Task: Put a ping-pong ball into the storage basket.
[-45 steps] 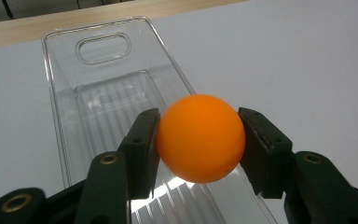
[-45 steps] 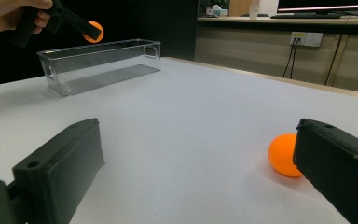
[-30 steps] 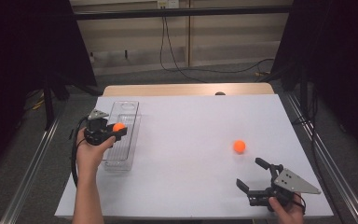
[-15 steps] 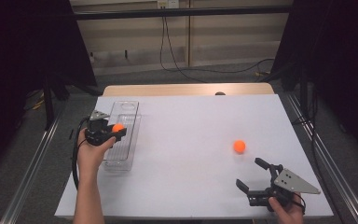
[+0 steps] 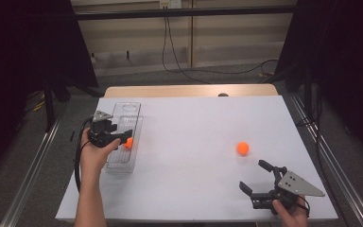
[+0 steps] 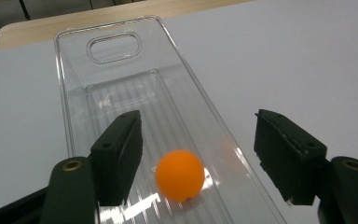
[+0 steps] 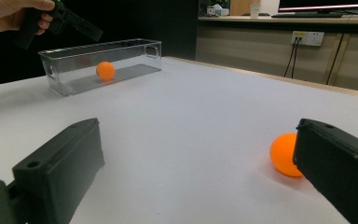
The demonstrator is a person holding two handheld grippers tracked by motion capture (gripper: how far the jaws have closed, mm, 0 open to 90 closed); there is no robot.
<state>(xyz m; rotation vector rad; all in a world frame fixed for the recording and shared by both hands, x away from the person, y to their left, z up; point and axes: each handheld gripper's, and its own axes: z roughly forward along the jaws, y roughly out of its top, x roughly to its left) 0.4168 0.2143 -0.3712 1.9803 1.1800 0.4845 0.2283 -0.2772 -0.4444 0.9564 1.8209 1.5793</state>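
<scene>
Dropped from my left gripper (image 5: 124,136), whose jaws have just opened empty, one orange ball (image 6: 180,175) lies in the clear bin (image 6: 74,84); my right gripper (image 5: 256,177), jaws wide and empty, must next straddle the second ball (image 5: 242,148) squarely.

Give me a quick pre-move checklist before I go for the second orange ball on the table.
1. First ball lies in the clear bin: ok.
2. Left gripper has let go; its fingers have just been opening, pads clear of the ball: ok.
3. Right gripper open and holding nothing: ok.
4. Second ball on the table, path unobstructed: ok.
5. Second ball between the right fingers: not ok, it sits ahead of them.
6. Bin upright: ok.
</scene>
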